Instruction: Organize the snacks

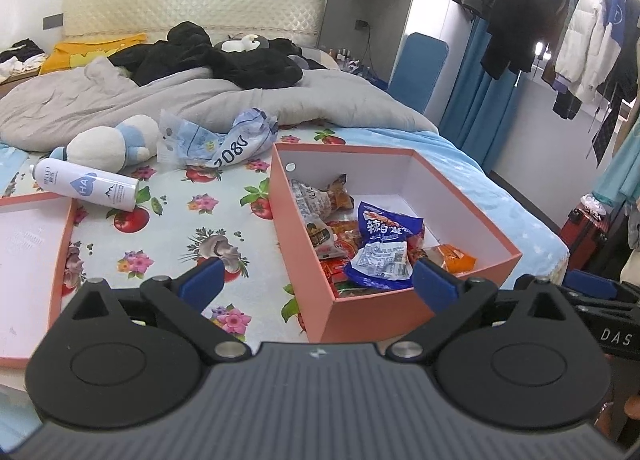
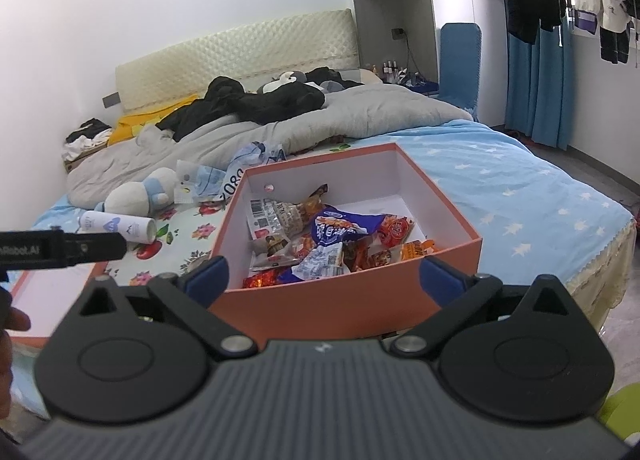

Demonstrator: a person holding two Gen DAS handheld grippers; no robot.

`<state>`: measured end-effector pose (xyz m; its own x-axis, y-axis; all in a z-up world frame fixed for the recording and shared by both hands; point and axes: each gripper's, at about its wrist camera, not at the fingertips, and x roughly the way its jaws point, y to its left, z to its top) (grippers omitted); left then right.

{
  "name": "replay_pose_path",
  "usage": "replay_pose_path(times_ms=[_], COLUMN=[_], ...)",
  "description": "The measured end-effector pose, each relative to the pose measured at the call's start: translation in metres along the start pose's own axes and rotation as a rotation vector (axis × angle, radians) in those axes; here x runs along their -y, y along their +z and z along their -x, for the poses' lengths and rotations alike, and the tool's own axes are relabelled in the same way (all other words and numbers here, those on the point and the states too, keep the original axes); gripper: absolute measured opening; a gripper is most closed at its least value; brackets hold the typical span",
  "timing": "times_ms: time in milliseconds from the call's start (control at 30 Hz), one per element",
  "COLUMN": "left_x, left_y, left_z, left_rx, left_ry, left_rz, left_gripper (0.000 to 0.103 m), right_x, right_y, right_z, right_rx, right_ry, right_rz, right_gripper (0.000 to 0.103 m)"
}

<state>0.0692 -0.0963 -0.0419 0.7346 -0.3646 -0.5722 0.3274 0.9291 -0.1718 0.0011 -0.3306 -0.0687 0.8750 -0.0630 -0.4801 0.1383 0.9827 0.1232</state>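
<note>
My left gripper (image 1: pixel 320 276) has its jaws spread wide with nothing clamped; my right gripper (image 2: pixel 322 274) is likewise fully spread and empty. Both point at the orange box (image 2: pixel 448 248), which sits open on the bed (image 2: pixel 520 187). The snack packets (image 1: pixel 368 244) lie heaped inside the box, a blue packet (image 1: pixel 386 227) on top. The box lid (image 1: pixel 24 260) lies upturned to the left, apart from the box. A white spray can (image 1: pixel 86 187) lies on its side beside a plush toy (image 1: pixel 116 141).
</note>
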Motion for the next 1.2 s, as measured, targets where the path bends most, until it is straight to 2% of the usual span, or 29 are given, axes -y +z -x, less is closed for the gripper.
replay_pose_path(times_ms=[467,1200], left_x=[-0.0007,0.0044], left_y=[0.0011,-0.002], left_z=[0.0016,-0.0001], left_rx=[-0.006,-0.012], left_ry=[0.016,-0.001], left_rz=[0.015,-0.002], left_gripper=[0.102,0.101], right_x=[0.0024,0.002], right_y=[0.0015,0.001], right_z=[-0.0004,-0.0017], right_rx=[-0.001,-0.006], right_ry=[-0.017,-0.028], right_rz=[-0.01,-0.014], right_gripper=[0.103,0.103])
